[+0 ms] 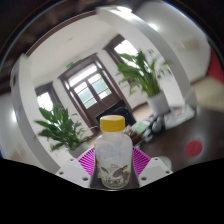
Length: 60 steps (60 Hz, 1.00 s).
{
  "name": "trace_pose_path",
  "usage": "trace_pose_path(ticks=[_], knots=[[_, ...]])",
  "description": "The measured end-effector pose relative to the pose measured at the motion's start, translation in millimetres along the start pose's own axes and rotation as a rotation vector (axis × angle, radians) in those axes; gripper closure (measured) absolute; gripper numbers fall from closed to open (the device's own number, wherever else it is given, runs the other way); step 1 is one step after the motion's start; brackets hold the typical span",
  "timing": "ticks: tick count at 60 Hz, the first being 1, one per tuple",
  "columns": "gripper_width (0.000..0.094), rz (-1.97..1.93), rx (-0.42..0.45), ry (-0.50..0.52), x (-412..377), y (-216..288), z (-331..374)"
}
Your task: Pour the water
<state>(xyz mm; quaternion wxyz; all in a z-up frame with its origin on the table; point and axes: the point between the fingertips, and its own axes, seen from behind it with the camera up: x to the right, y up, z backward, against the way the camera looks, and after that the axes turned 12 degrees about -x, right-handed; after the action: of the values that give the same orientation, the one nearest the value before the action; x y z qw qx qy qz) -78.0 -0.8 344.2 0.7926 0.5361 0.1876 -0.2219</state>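
— So which step was in hand?

— The carrying one, I'd judge. The claw was closed on a clear bottle with a yellow cap, held upright between its pink pads.

— And next?

— It would call for a receiving vessel, which I couldn't see, and the cap was on. Beyond the claw stood potted plants and a window.

— Any label?

— Something pale low on the bottle; unreadable.
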Motion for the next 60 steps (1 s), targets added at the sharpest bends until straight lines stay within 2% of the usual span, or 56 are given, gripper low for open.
trace_pose_path(ticks=[14,25,30,42,46,48,51,60], knots=[[0.0448,0.501,0.072,-0.352,92.7,63.0,24.2],[0.045,0.494,0.077,-0.507,198.1,74.7,25.1],[0.0448,0.474,0.042,-0.53,237.6,64.1,12.9],[0.0447,0.418,-0.019,-0.507,295.5,26.6,-11.8],[0.0419,0.427,-0.021,-0.519,313.8,15.2,-15.4],[0.0433,0.417,0.028,-0.506,314.3,20.0,-15.8],[0.0434,0.388,0.039,-0.489,312.4,22.2,-16.3],[0.0396,0.386,0.034,-0.476,313.0,20.6,-13.5]])
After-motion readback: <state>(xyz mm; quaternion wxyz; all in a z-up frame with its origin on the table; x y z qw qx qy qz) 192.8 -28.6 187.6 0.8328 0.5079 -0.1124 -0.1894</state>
